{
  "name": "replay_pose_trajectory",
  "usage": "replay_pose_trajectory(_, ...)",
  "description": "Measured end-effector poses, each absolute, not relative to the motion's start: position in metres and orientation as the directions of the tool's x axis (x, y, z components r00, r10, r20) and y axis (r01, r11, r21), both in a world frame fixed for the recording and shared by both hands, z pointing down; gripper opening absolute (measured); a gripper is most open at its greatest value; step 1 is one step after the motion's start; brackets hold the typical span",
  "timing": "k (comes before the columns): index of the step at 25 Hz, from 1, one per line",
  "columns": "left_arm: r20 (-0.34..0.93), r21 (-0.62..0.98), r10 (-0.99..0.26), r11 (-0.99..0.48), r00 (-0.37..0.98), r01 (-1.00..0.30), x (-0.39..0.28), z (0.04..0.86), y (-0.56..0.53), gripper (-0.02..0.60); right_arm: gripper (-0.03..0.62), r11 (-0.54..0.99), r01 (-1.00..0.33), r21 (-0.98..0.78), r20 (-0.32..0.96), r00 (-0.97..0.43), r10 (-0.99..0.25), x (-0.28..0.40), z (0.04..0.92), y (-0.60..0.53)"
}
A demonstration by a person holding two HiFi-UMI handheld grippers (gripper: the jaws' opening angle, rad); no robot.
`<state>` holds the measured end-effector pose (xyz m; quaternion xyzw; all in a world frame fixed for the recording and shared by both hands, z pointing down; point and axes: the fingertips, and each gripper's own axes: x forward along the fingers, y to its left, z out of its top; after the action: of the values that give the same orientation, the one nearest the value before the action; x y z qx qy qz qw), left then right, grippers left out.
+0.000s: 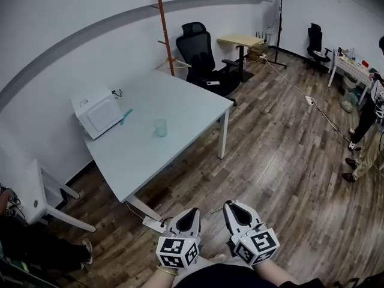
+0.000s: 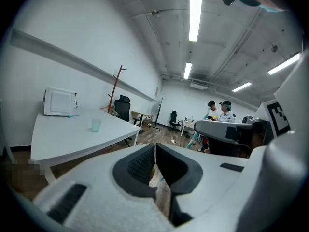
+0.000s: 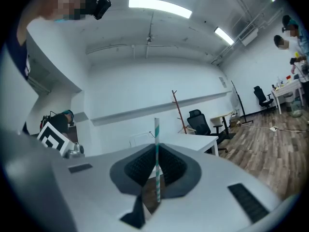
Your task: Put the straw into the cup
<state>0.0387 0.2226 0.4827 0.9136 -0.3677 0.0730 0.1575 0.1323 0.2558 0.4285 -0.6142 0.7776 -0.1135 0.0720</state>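
- Cup (image 1: 160, 127): head view; we log it upright near the middle of the table (image 1: 192, 110), well apart from us.
- Left gripper (image 2: 155, 148): left gripper view; jaws pressed together, nothing between them.
- Right gripper (image 3: 157, 151): right gripper view; jaws pinching the striped straw (image 3: 156, 129), which stands upright.
- Step, as we judge it: straw in hand, not yet at the cup. Next we approach the table and line the straw's end over the cup's mouth.

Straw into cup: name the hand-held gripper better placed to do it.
Right. The right hand-held gripper is shut on the striped straw, held upright; the left hand-held gripper is shut on nothing. The cup stands on the table ahead.
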Motion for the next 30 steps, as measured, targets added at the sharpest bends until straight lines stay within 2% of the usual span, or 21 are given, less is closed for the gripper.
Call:
replay_pose_trajectory(16, 0.255, 0.244, -0.712, -0.608, 0.654, -0.756, 0.041, 0.488, 0.244, 0.017, 0.04, 0.303, -0.916, -0.263, 0.009, -0.316, -0.949, 0.141, 0.431, 0.269)
replay_pose_trajectory(30, 0.276, 0.244, -0.737, -0.567, 0.616, -0.787, 0.03, 0.488, 0.2, 0.017, 0.04, 0.325, -0.91, -0.259, 0.025, -0.342, -0.939, 0.133, 0.431, 0.22)
